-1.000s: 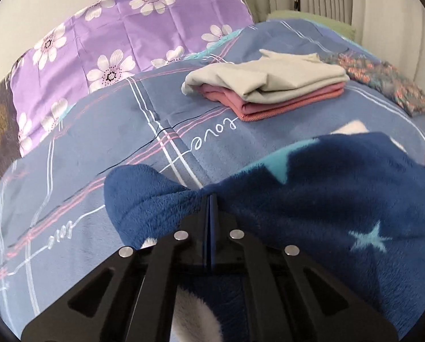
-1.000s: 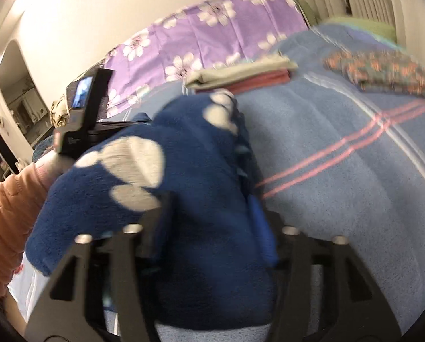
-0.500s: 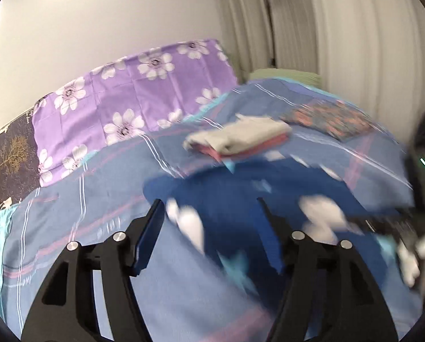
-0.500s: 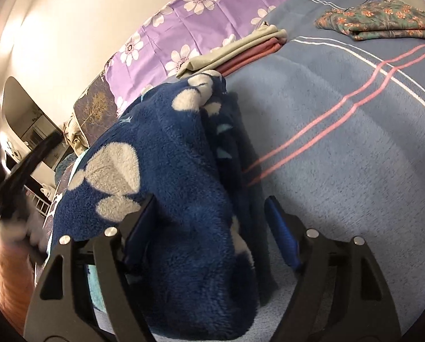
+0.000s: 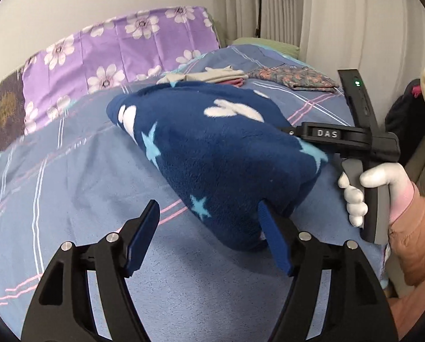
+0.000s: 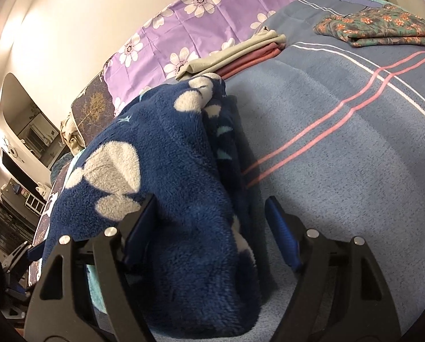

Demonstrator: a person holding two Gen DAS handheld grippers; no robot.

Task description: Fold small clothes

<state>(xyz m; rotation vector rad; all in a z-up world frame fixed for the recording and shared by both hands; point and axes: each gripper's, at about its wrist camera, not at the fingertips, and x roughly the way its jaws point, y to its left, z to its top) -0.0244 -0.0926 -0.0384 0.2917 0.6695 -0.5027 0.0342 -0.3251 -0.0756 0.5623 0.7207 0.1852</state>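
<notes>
Covering the bed, blue striped blanket [image 5: 69, 188], purple floral pillow [image 5: 121, 48], white curtains [image 5: 340, 14]

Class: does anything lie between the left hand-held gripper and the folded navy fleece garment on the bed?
Nothing visible does. The left hand-held gripper stands open, and the navy fleece garment with white and blue stars lies right at its right finger, only blue bedspread between.

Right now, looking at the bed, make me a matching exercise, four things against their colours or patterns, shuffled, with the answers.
Things:
1. fleece garment
2. pillow
3. top of folded stack
4. far folded cloth

Looks:
A. beige
B. purple with white flowers
C. teal with orange flowers
D. dark blue with stars and white shapes

Pairs: 1-D, 2-B, 3-A, 4-C
</notes>
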